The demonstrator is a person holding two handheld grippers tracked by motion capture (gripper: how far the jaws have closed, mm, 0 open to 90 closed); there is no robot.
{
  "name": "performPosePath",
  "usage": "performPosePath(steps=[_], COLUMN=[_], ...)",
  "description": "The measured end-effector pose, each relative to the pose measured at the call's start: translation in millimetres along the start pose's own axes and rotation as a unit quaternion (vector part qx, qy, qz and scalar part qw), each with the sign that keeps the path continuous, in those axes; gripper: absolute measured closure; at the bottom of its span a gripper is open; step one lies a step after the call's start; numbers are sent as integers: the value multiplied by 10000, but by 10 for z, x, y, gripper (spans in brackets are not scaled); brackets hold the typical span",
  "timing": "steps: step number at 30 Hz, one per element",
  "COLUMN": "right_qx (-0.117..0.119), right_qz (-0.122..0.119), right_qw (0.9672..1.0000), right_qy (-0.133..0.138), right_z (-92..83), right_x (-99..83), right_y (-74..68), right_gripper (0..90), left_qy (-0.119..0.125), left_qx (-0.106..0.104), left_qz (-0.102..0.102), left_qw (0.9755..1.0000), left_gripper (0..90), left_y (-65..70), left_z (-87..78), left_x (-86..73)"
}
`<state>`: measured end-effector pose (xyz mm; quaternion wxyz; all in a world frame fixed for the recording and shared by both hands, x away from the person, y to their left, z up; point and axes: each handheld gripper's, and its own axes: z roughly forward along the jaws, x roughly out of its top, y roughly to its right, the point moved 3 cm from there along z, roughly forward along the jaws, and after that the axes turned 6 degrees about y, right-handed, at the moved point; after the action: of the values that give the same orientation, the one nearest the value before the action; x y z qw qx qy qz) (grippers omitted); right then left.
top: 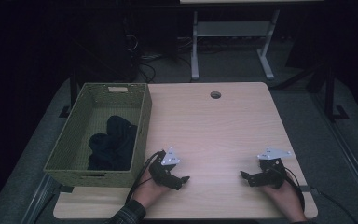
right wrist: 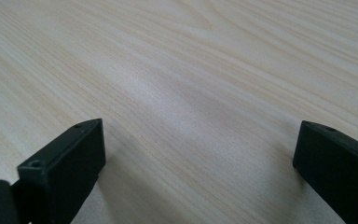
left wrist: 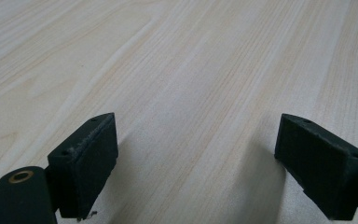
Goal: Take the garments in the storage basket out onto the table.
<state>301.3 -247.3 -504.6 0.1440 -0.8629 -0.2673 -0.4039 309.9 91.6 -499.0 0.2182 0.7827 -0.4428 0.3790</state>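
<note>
There, a green woven basket (top: 74,140) on the table (top: 223,126) held dark cloth (top: 113,142); the left gripper (top: 179,179) and right gripper (top: 248,177) lay just right of the basket, jaws apart, empty.

"How many baskets?"

"One green basket (top: 100,133), off beyond the left gripper's (top: 182,180) jaws, with one dark cloth (top: 113,142) inside."

"Grippers?"

"Two; the right gripper (top: 244,176) too, both with jaws spread. One desk (top: 223,126), one hole (top: 215,94) in it."

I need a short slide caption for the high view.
Two open grippers rest on a wooden table beside a green basket holding dark cloth.
</note>
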Motion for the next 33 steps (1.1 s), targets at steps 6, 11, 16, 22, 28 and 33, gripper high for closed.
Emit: performPosePath(steps=[6,11,16,22,28,33], right_qx=[16,29,56,64,64,69], right_qz=[-10,-13,-26,-41,-41,-39], right_qw=[10000,10000,10000,10000,10000,10000], right_qy=[-5,-20,-6,-7,-5,-5], right_z=[0,-3,-9,-12,-12,-12], right_x=[1,0,-7,-10,-10,-10], right_y=[-5,-8,-18,-23,-23,-23], right_gripper=[20,20,20,20,20,20], left_qy=[-5,-70,-158,-332,-361,-297], left_qx=[8,13,38,36,78,31], left_qz=[18,-7,-73,-124,-87,-209], left_qw=[10000,10000,9998,9994,9993,9993], left_gripper=[126,128,134,134,134,135], left_y=[-3,-1,-5,-21,-8,-20], left_z=[-2,-4,-6,-25,-58,-110], left_x=[2,15,36,57,101,129])
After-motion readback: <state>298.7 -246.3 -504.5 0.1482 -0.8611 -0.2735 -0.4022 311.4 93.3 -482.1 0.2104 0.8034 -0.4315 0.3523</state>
